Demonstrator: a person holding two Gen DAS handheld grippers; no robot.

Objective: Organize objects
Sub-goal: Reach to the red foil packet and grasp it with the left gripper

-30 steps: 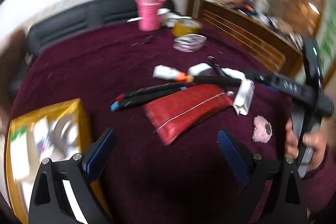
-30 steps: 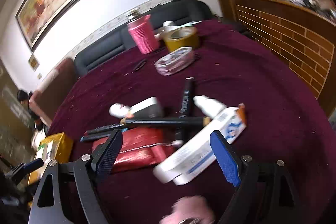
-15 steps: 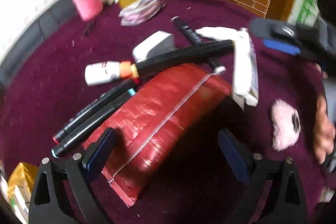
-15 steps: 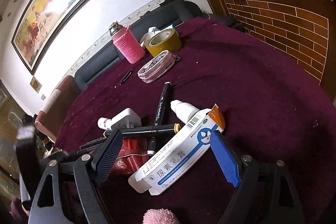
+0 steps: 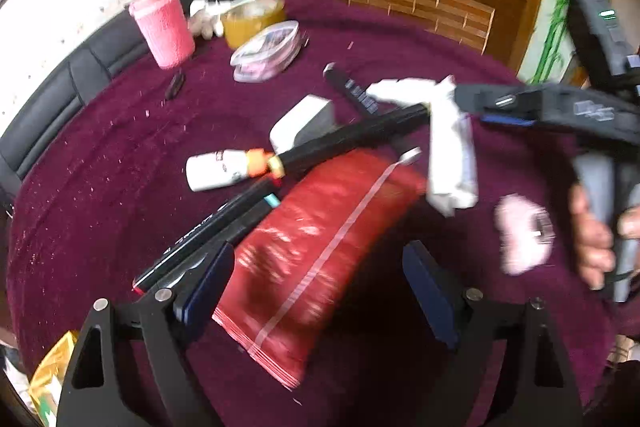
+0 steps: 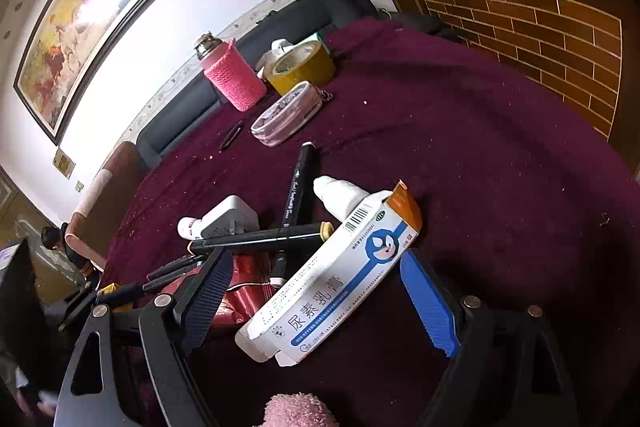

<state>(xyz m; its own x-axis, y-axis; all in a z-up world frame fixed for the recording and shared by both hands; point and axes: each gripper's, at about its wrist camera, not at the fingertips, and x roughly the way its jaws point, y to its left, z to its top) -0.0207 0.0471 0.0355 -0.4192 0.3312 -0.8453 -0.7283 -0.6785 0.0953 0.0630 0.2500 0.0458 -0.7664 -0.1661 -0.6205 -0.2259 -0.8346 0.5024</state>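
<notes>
Nothing looked sorted yet: your left gripper [image 5: 316, 283] was closing around the red pouch [image 5: 320, 247], not yet pinching; your right gripper [image 6: 316, 303] stayed spread over the box [image 6: 332, 283] mid-table.

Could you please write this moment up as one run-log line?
left gripper: closing, around red pouch, not gripping | right gripper: open over white box | nothing lifted

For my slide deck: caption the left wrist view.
Left gripper, jaws closing, straddles a red pouch among markers on a maroon tablecloth.
</notes>
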